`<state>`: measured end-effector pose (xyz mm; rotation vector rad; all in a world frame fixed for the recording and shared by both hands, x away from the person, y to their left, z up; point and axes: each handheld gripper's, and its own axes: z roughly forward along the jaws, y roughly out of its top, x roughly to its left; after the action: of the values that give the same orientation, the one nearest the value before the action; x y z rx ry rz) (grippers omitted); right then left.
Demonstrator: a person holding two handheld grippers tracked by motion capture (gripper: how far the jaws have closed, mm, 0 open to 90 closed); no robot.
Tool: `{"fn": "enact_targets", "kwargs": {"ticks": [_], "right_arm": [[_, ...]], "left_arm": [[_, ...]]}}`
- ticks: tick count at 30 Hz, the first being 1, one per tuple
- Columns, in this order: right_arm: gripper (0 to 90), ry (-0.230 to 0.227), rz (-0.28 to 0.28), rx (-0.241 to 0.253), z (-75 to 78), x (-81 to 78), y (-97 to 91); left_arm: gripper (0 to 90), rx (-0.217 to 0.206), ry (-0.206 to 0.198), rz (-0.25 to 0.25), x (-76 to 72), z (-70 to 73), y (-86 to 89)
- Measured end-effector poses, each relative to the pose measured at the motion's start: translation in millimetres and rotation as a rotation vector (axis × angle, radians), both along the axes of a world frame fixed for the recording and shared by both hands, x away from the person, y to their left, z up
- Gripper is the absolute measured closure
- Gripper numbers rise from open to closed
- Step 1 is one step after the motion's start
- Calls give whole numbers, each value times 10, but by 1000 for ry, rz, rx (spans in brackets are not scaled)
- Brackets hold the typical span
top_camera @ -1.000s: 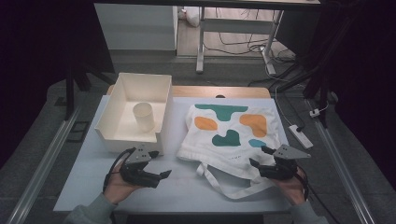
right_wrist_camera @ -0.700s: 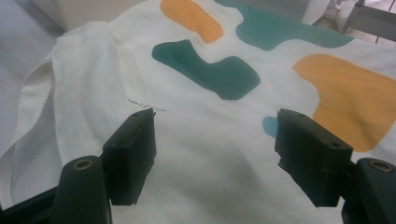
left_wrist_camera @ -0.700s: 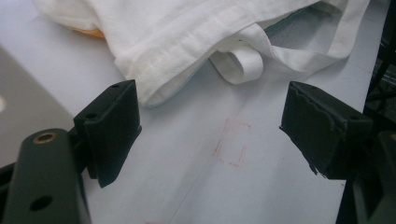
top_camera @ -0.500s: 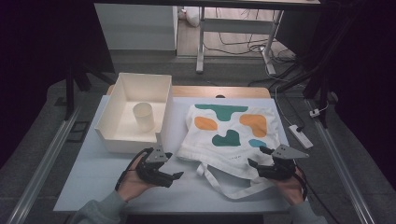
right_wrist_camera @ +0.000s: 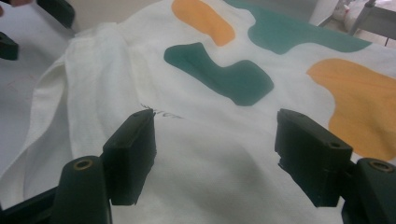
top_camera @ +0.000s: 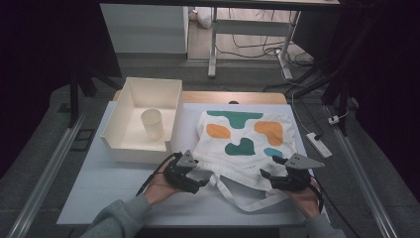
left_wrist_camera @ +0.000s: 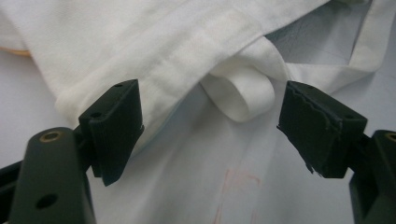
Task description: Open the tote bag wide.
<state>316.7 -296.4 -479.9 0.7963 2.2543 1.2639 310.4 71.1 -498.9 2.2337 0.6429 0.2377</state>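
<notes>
My left claw (top_camera: 207,179) released, jaws wide, at near left corner of tote bag (top_camera: 247,134); folded strap (left_wrist_camera: 240,88) lies between jaws, pads not touching it. My right claw (top_camera: 267,174) also released, jaws wide over bag's near right edge, cloth under them, nothing gripped. Bag lies flat on table (top_camera: 109,183), printed with 2 orange, 3 green blotches. Handles (top_camera: 242,201) trail toward me. Box (top_camera: 148,89) with cup (top_camera: 152,124) left of bag.
</notes>
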Motion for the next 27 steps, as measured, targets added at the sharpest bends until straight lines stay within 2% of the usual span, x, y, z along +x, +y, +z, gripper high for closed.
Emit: {"fn": "enact_targets", "kwargs": {"ticks": [4, 8, 10, 11, 12, 15, 19, 21, 27], "right_arm": [[289, 8, 1, -23, 40, -26, 103], [289, 19, 22, -24, 80, -56, 226], [290, 24, 70, -44, 116, -107, 392], [290, 24, 70, -44, 116, -107, 392], [291, 24, 105, -64, 130, -148, 511], [298, 28, 155, -95, 136, -210, 683], [300, 32, 199, -153, 114, -255, 891], [300, 32, 205, -187, 87, -238, 968], [309, 42, 183, -241, 16, -135, 1065]], "left_arm": [[220, 3, 7, 2, 43, -45, -32], [220, 10, 9, 3, 49, -55, -18], [220, 10, 7, 7, 44, -55, -7], [220, 12, 6, 8, 42, -54, -2], [220, 15, 6, 9, 38, -56, 5], [219, 17, 7, 12, 32, -60, 8], [220, 18, 7, 10, 28, -61, 8], [221, 21, 6, 8, 28, -62, 8], [223, 19, 9, 10, 23, -71, 18]]}}
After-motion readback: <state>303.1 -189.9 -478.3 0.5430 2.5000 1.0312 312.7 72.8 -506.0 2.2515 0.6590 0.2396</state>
